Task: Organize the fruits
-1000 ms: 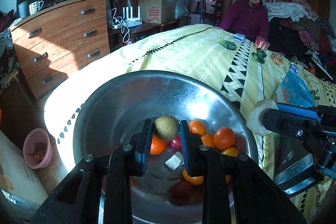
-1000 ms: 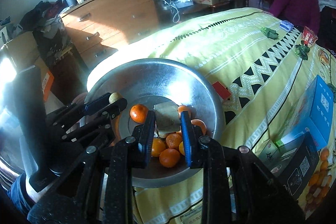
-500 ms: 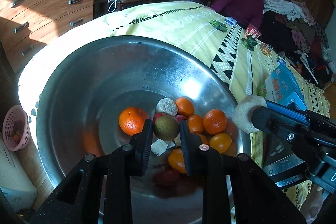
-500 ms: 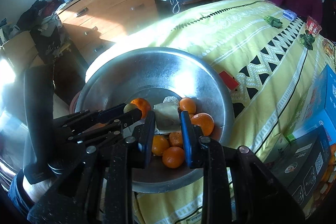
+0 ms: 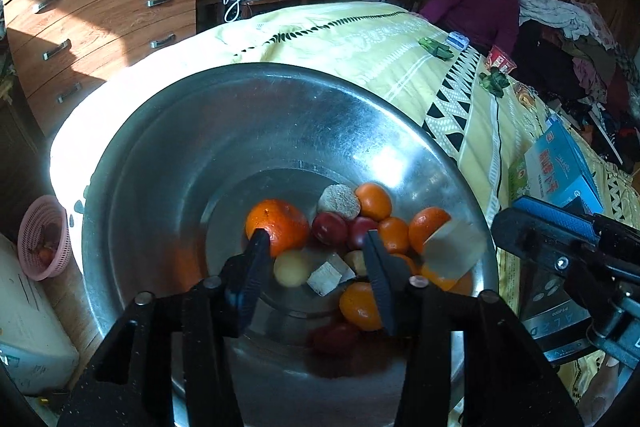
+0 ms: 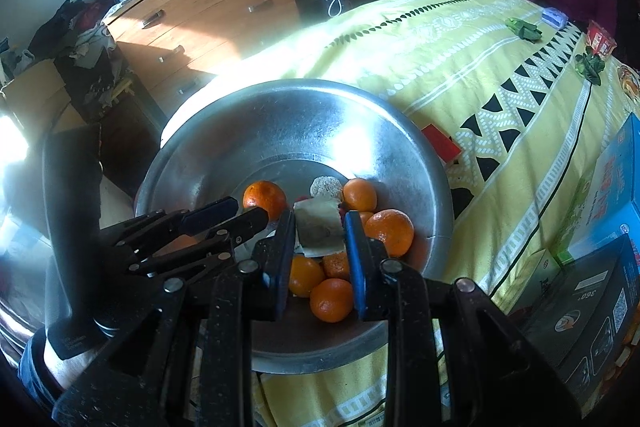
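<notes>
The left gripper (image 5: 316, 247) hangs over the steel bowl (image 5: 168, 163) with its jaws apart; they have just been opening, and the pads press on nothing. A pale round fruit (image 5: 291, 269) lies in the bowl just inside the left pad, blurred, so whether it touches the pad cannot be told. Beside it, between the jaws, sits a pale wrapped cube (image 5: 330, 277). A big orange (image 5: 278, 225) lies just beyond the left fingertip, with two dark red fruits (image 5: 344, 229), a rough round cake (image 5: 339, 201) and several small oranges (image 5: 374, 201) clustered to the right.

The right gripper (image 6: 316, 231) has also just been opening, only slightly. A grey-green packet (image 6: 320, 227) stands between its blue pads and fills the gap; from the right wrist view the pads seem to touch its sides. In the left view the same packet (image 5: 454, 247) is a motion-smeared patch over the oranges near the bowl's right rim.

The bowl rests on a yellow patterned cloth (image 6: 460, 59). Oranges (image 6: 332, 299) below the right jaws are partly covered by the fingers. Fruit at the bowl's near side is dark and hard to name. A blue box (image 5: 560, 167) lies at the right, cut off by the right gripper's frame. A seated person (image 5: 476, 7) is at the far end.
</notes>
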`<control>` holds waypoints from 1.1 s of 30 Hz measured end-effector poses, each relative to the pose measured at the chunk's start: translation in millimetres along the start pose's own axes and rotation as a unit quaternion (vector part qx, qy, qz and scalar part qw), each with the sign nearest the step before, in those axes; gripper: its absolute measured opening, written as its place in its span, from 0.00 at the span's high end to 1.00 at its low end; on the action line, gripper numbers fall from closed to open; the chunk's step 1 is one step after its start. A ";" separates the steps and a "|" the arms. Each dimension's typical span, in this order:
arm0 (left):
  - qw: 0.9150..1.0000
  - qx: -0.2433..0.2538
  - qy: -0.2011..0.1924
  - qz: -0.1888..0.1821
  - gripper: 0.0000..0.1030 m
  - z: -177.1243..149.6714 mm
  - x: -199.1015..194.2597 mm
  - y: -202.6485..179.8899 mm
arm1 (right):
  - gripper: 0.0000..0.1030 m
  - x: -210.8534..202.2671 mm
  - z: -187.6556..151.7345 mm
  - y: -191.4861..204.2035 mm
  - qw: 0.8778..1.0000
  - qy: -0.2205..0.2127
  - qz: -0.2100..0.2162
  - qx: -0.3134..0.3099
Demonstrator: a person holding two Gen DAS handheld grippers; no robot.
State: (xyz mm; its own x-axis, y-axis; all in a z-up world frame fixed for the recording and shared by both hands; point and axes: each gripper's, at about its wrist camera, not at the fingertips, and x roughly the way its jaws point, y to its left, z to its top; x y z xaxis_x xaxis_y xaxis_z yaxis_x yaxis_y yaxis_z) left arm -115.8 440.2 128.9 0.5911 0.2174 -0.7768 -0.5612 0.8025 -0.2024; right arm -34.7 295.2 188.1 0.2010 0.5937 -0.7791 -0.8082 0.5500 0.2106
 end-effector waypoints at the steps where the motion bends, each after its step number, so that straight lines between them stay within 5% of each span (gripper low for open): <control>1: 1.000 0.000 -0.005 0.006 0.44 -0.4 -2.4 0.0 | 0.62 -3.2 -0.4 -1.5 1.000 -0.004 -0.004 0.004; 3: 1.000 0.001 -0.009 0.016 0.41 -1.0 -6.4 -0.8 | 0.45 -16.3 -1.4 -5.5 1.000 -0.023 -0.007 0.014; 11: 0.993 0.041 -0.087 0.066 0.37 -1.9 -54.9 -36.5 | 0.43 -92.9 -39.2 -6.7 0.996 -0.084 -0.004 0.009; 14: 0.986 0.075 -0.128 0.071 0.21 -3.9 -81.9 -68.6 | 0.38 -116.6 -67.6 -15.8 0.996 -0.090 -0.002 0.027; 20: 0.977 0.112 -0.177 0.028 0.12 -9.2 -123.6 -138.4 | 0.38 -161.9 -122.9 -48.2 0.992 -0.098 -0.029 0.070; 33: 0.962 0.210 -0.173 -0.031 0.12 -40.0 -141.7 -284.4 | 0.33 -242.2 -201.1 -126.9 0.971 -0.137 -0.097 0.168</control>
State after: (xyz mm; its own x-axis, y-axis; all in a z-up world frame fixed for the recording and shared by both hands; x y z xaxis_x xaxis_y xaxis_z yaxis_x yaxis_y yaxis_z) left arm -63.1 158.9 272.7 0.8147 0.2750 -0.5106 -0.2772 0.9580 0.0736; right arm -92.2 -36.5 231.4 0.5086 0.5679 -0.6471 -0.5230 0.8008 0.2917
